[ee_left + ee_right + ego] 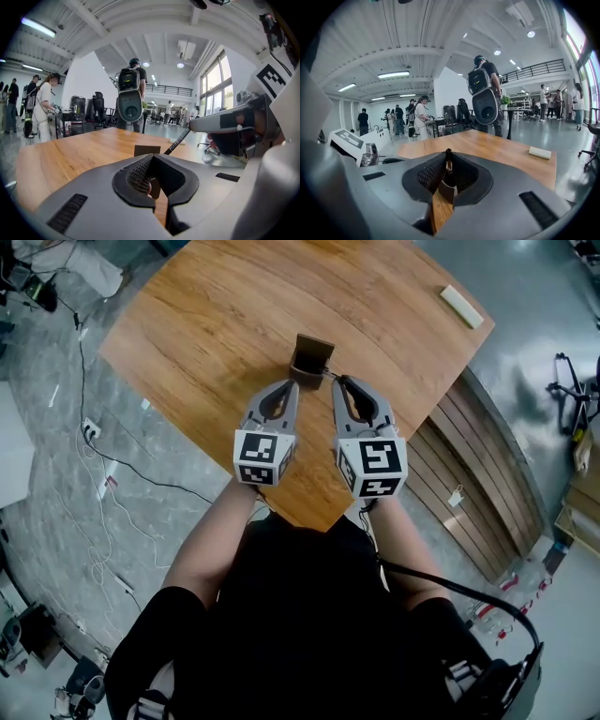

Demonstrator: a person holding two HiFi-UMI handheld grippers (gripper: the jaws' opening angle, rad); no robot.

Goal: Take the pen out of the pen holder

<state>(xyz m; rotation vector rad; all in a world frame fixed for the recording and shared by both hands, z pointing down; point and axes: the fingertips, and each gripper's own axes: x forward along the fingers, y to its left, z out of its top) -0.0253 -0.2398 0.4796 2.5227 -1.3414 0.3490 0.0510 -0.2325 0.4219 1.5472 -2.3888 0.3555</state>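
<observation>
A brown pen holder point(312, 356) stands on the wooden table point(216, 324). A black pen point(176, 140) leans out of it to the right. My right gripper point(339, 382) is shut on the pen's upper end, just to the right of the holder. In the right gripper view the pen point(448, 165) stands pinched between the jaws, with the holder point(444, 191) below it. My left gripper point(294, 383) is shut with nothing in it, its tips right at the holder's near side; whether they touch it I cannot tell. The holder point(147, 150) shows just past those tips.
A small white block point(461, 306) lies near the table's far right edge. The table's near corner point(323, 521) is just in front of the person. Cables point(112, 474) trail over the floor at the left. People and office chairs stand well beyond the table.
</observation>
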